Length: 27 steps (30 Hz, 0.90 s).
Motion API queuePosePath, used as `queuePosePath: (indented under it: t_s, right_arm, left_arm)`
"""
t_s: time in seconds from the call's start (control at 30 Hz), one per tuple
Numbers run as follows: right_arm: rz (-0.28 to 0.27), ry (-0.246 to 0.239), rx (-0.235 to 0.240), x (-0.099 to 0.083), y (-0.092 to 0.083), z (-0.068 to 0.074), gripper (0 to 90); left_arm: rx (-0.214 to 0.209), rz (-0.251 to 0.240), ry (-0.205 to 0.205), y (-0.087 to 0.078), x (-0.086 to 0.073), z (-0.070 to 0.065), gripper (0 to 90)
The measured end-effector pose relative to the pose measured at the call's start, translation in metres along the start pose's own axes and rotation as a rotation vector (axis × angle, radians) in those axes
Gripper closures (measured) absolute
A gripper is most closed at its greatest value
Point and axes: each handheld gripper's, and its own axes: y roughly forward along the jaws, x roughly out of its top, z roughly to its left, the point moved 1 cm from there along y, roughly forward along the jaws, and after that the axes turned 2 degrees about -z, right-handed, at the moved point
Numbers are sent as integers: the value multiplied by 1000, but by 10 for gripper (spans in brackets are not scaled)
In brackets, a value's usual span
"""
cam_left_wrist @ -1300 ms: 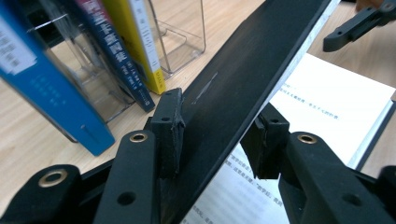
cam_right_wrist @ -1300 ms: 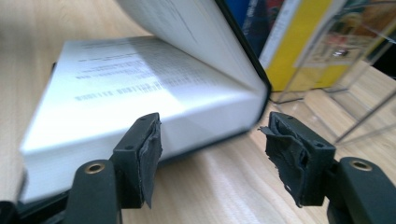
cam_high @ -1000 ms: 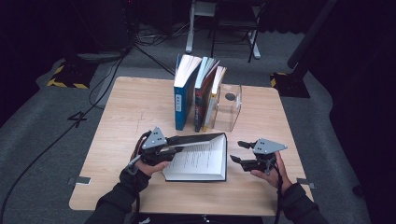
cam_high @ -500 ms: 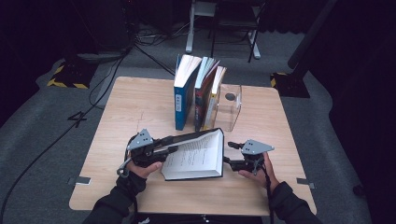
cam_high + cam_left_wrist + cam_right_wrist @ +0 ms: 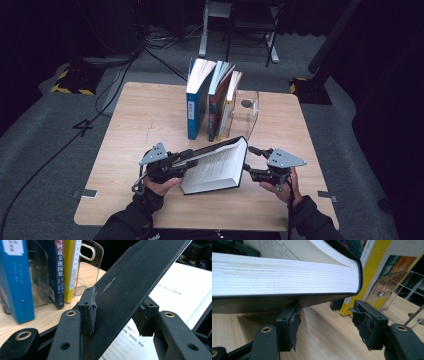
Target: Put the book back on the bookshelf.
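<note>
The high view looks forward and down from above the person's side, taking in the whole table (image 5: 135,125), the floor around it and both forearms from the bottom edge. The left gripper view sits very close behind its own jaws, low over the table, facing along the raised black cover (image 5: 130,287) toward the standing books (image 5: 15,282) and the clear bookend (image 5: 87,262). The right gripper view is as close and lower, near the tabletop (image 5: 322,335), looking under the page block of the open book (image 5: 282,275). All three views share the open book (image 5: 215,165), the standing books (image 5: 212,100) and the bookend (image 5: 248,111).
</note>
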Motion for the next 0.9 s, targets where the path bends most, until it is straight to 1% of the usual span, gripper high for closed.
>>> queuePosePath:
  t_s: [0.07, 0.1, 0.17, 0.2, 0.23, 0.27, 0.3, 0.33, 0.37, 0.4, 0.47, 0.5, 0.57, 0.6, 0.63, 0.7, 0.73, 0.8, 0.83, 0.9]
  right_arm:
    - [-4, -8, -2, 2, -2, 1, 391]
    - [-4, -12, -2, 3, -2, 1, 390]
    - [-5, -30, -16, 7, -5, 3, 390]
    - [-7, -27, -14, 8, -6, 3, 390]
    - [-13, -24, -14, 9, -6, 4, 391]
    - [-20, -29, -19, 11, -7, 5, 392]
    - [-29, -50, -25, 12, -8, 6, 394]
    - [-32, -58, -21, 14, -8, 8, 399]
    - [-36, -60, -18, 15, -7, 8, 401]
    - [-38, -62, -21, 16, -7, 9, 401]
    - [-49, -68, -13, 20, -4, 11, 411]
    - [-55, -75, -14, 22, -2, 13, 412]
    - [-64, -76, 2, 27, 2, 17, 422]
    - [-62, -74, 23, 29, 5, 19, 423]
    - [-59, -75, 32, 30, 8, 21, 422]
    - [-42, -87, 53, 32, 15, 27, 422]
    - [-36, -96, 55, 32, 18, 29, 421]
    - [-24, -80, 72, 32, 21, 30, 418]
    - [-25, -81, 75, 32, 21, 30, 417]
    - [-31, -85, 76, 33, 21, 30, 417]
  left_arm:
    - [-10, 2, 8, 1, -1, 0, 572]
    - [-14, 2, 5, 1, -1, -1, 571]
    - [-11, 8, 17, 2, -2, -3, 567]
    - [-7, 15, 25, 2, -2, -4, 565]
    - [1, 22, 42, 2, -3, -6, 563]
    - [3, 29, 48, 3, -3, -7, 560]
    - [8, 34, 63, 3, -4, -9, 558]
    - [13, 46, 82, 3, -4, -10, 555]
    - [13, 48, 92, 3, -5, -11, 553]
    - [19, 59, 116, 3, -6, -13, 553]
    - [34, 69, 121, 1, -8, -15, 550]
    - [42, 77, 139, 0, -9, -16, 549]
    - [51, 101, 166, -2, -10, -19, 545]
    - [54, 111, 177, -2, -11, -20, 540]
    - [58, 124, 187, -2, -13, -22, 535]
    - [63, 137, 190, -3, -16, -24, 523]
    - [61, 144, 188, -3, -16, -23, 519]
    - [53, 150, 183, -3, -17, -23, 516]
    - [52, 156, 192, -3, -17, -23, 517]
    - [34, 172, 199, 0, -19, -25, 515]
